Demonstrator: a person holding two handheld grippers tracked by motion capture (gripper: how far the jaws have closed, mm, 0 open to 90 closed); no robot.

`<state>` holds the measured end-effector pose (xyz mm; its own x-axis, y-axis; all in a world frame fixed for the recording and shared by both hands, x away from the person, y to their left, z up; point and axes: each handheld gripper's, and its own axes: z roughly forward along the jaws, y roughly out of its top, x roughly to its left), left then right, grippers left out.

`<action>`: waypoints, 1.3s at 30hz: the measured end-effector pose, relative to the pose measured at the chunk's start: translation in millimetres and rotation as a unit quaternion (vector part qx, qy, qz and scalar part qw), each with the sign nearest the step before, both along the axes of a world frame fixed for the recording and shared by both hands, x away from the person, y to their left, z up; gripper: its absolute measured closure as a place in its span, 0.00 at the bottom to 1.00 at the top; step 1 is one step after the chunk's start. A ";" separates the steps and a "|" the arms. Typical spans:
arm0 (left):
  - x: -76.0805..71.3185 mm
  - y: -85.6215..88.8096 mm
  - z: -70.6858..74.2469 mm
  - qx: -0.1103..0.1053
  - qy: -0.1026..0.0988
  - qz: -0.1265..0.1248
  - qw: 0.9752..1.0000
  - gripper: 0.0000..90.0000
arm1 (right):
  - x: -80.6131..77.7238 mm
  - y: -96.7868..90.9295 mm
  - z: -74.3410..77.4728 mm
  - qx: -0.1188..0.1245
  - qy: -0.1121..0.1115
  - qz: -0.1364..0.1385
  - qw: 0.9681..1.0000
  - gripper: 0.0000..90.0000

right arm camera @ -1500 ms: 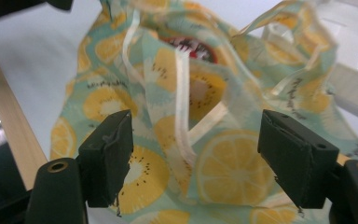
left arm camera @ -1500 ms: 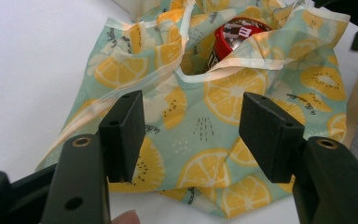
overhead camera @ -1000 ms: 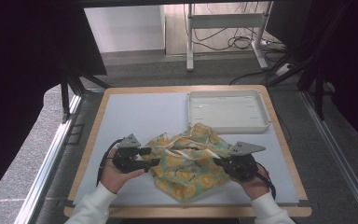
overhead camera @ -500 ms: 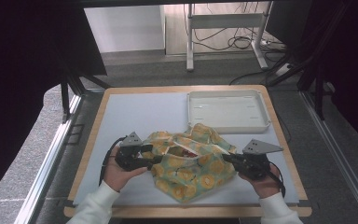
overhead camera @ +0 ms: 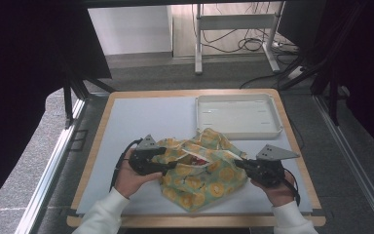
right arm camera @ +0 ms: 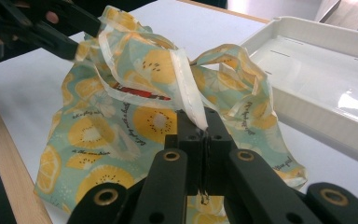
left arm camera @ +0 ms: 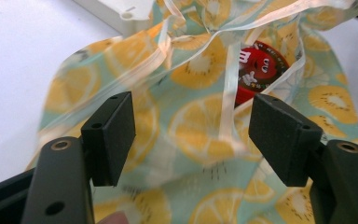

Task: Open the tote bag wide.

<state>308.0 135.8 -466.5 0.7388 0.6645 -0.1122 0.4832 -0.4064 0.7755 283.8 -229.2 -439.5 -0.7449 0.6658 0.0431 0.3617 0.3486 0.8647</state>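
Bag [overhead camera: 202,171], lemon-print, on table [overhead camera: 141,122] before tray [overhead camera: 238,116]: opening step, right gripper [right arm camera: 204,128] clamped on drawstring, left gripper [left arm camera: 191,135] jaws just spread, empty; next, likely regrip opposite rim and widen mouth.

A white tray [overhead camera: 237,117] (shallow, rectangular) sits at the far right of the worktop [overhead camera: 141,122], which has a pale surface and wooden edging. Beyond it, a metal stand [overhead camera: 233,34] and loose cables [overhead camera: 253,46] occupy the floor.

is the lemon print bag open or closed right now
Open. The bag's mouth gapes, showing a red candy container inside. The right gripper pinches the rim's ribbon edge; the left gripper's jaws stand apart.
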 end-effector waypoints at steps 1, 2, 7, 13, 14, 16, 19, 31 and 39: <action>2.4 -3.0 -1.6 0.005 0.001 -0.001 1.000 0.36 | -0.1 0.0 0.2 0.000 0.000 0.000 1.000 0.97; 4.6 -5.8 -3.8 0.012 0.003 -0.003 1.000 0.37 | -0.1 0.1 0.4 0.001 -0.001 0.000 1.000 0.97; 9.1 -11.9 -16.0 0.033 0.022 -0.018 0.999 0.57 | 0.3 -1.7 1.4 0.002 -0.003 -0.006 1.000 0.97; 8.3 -14.8 -21.9 0.039 0.033 -0.034 0.998 0.84 | 1.6 -3.3 2.2 0.008 -0.003 -0.012 1.000 0.97; 8.2 -15.0 -22.7 0.040 0.037 -0.037 0.998 0.89 | 1.8 -3.5 2.2 0.009 -0.003 -0.013 1.000 0.97; 7.7 -14.9 -23.4 0.037 0.038 -0.041 0.998 0.93 | 2.2 -3.7 1.9 0.009 -0.003 -0.013 1.000 0.97; 6.2 -12.3 -20.3 0.031 0.033 -0.044 0.998 0.98 | 3.3 -4.3 1.1 0.011 -0.002 -0.015 1.000 0.97; -8.6 6.4 -4.0 -0.025 0.020 -0.051 0.998 1.00 | 3.9 -3.8 -1.2 0.017 0.004 -0.010 1.000 0.97; -24.8 14.9 1.9 -0.046 0.013 -0.058 0.997 1.00 | 0.9 -2.6 -3.5 0.020 0.010 0.000 1.000 0.97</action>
